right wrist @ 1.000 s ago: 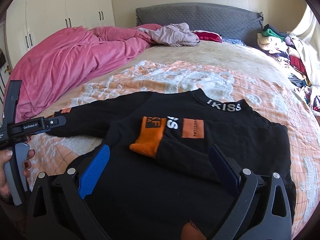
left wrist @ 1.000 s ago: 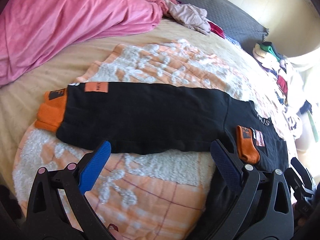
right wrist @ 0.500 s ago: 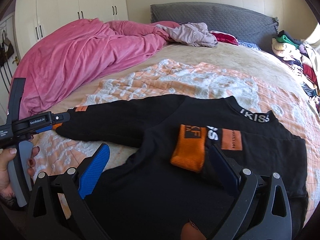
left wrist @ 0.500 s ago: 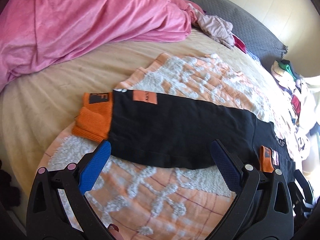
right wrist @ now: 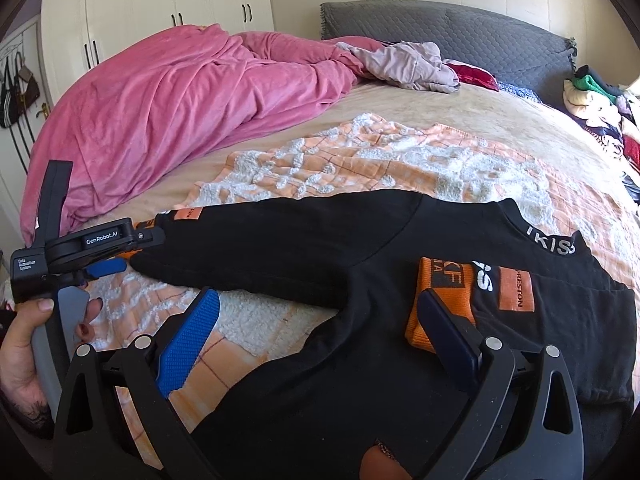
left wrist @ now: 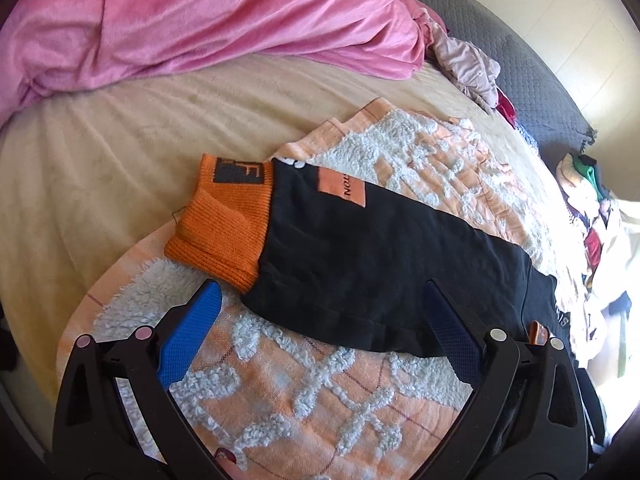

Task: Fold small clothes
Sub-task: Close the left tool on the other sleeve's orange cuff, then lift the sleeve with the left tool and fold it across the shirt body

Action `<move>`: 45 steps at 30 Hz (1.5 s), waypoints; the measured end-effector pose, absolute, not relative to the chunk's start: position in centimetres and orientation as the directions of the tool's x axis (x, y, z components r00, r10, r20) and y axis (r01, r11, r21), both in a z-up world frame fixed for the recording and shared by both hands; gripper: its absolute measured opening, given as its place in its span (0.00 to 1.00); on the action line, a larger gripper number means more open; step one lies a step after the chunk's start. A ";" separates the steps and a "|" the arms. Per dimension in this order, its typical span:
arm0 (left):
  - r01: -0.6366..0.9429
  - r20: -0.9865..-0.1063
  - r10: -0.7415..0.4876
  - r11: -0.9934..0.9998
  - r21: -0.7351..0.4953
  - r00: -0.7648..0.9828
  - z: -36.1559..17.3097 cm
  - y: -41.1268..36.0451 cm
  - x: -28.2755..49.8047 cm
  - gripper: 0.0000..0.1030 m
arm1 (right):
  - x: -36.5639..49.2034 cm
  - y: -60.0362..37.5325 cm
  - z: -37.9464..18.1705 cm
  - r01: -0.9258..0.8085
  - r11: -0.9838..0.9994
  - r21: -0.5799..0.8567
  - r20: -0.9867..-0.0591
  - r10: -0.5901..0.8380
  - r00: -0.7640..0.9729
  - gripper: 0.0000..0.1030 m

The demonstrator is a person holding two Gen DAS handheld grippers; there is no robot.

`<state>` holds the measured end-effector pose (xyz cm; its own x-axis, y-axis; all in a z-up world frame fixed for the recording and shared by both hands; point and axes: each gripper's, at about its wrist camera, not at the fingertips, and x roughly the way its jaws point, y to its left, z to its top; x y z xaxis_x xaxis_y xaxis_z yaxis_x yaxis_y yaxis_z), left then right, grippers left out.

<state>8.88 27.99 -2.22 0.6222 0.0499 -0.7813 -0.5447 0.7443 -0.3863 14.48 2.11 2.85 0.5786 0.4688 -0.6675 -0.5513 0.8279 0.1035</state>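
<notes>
A small black sweater point(right wrist: 360, 264) with orange cuffs lies flat on an orange-and-white blanket point(right wrist: 340, 160). One sleeve point(left wrist: 380, 256) stretches out to the left, its orange cuff point(left wrist: 224, 224) just ahead of my left gripper point(left wrist: 320, 332), which is open and empty. In the right wrist view the left gripper point(right wrist: 100, 256) shows at that cuff, held by a hand point(right wrist: 20, 344). The other sleeve is folded across the chest, and its orange cuff point(right wrist: 436, 300) lies by the right finger of my right gripper point(right wrist: 320, 336), open above the sweater's body.
A rumpled pink duvet point(right wrist: 160, 112) covers the bed's far left. A mauve garment point(right wrist: 404, 64) and grey pillows point(right wrist: 460, 36) lie at the head. A heap of mixed clothes point(right wrist: 600, 108) sits at the right. White wardrobe doors point(right wrist: 140, 8) stand behind.
My left gripper has travelled left along the outstretched sleeve until its orange cuff is close in front. The right gripper has shifted left over the sweater's body. Both have stayed open.
</notes>
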 end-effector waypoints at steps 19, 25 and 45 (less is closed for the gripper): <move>-0.522 -0.653 0.051 0.649 -0.554 0.756 -3.0 29.6 9.1 0.09 | 14.0 -1.4 2.0 -0.489 0.860 0.142 -0.673 0.446 0.589 0.96; -0.368 -0.549 -0.022 0.720 -0.589 0.836 0.1 27.4 8.5 0.09 | 13.6 -3.0 1.6 -0.421 0.890 0.177 -0.665 0.423 0.615 0.96; -0.033 -0.344 -0.257 0.757 -0.653 0.903 4.4 22.3 8.5 0.09 | 12.9 -9.4 1.8 -0.213 0.935 0.284 -0.636 0.350 0.688 0.96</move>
<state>8.49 22.31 4.37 0.9029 -0.2575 -0.3442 -0.0331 0.7567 -0.6529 12.90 -9.43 1.81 0.6875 0.3497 -0.6364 -0.2130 0.9350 0.2837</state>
